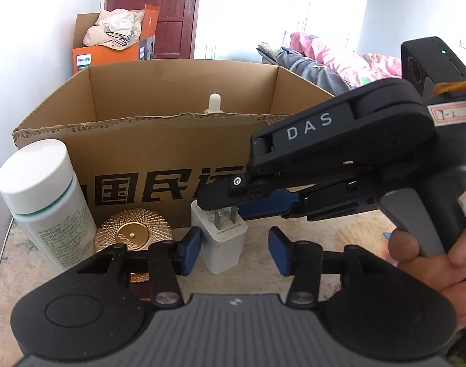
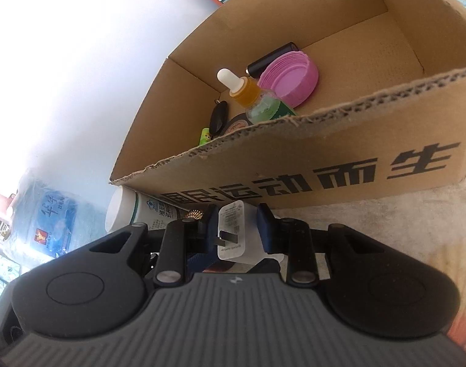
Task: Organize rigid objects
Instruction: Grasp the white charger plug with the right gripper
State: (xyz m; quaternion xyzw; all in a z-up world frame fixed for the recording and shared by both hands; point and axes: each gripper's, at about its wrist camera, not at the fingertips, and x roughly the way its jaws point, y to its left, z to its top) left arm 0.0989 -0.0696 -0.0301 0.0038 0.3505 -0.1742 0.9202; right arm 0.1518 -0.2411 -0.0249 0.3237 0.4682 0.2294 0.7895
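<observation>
Open brown cardboard box (image 2: 340,153) already holds a pink plastic lid (image 2: 289,81) and a dropper bottle (image 2: 251,98). Right gripper (image 2: 237,232) clamps the white plug adapter (image 2: 233,235) on the table; left gripper (image 1: 234,249) straddles it, half-open. White bottle (image 1: 46,202) and gold disc (image 1: 133,229) remain outside.

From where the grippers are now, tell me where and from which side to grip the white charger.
Grip the white charger across its two flat side faces, coming from above and in front. It lies on the table prongs up, so the sides are clear. The right gripper already straddles it this way; the left gripper sits open beside it.
</observation>
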